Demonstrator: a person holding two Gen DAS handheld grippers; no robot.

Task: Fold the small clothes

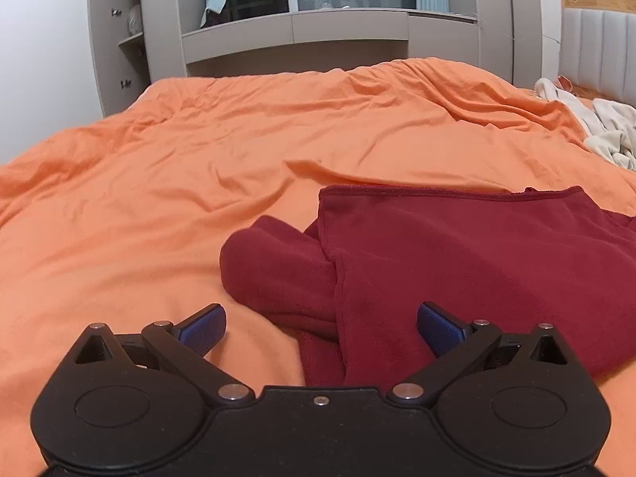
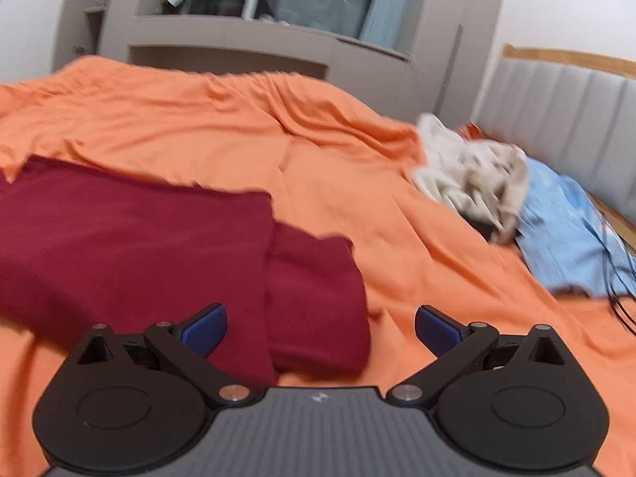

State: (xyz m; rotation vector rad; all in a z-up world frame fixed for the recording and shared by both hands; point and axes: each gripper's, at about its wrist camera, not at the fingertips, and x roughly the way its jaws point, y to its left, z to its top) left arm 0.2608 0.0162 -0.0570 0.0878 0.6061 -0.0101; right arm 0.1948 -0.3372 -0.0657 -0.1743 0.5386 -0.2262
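Note:
A dark red garment lies partly folded on the orange bedcover, its sleeve bunched out on its left side. My left gripper is open and empty, just above the garment's near left edge. In the right wrist view the same red garment lies at the left with a folded part sticking out to the right. My right gripper is open and empty over the garment's near right edge, its left fingertip above the cloth and its right one above the orange bedcover.
A crumpled cream garment lies at the far right by the grey padded headboard, also seen in the left wrist view. A light blue cloth with black cables lies beside it. Grey shelving stands beyond the bed.

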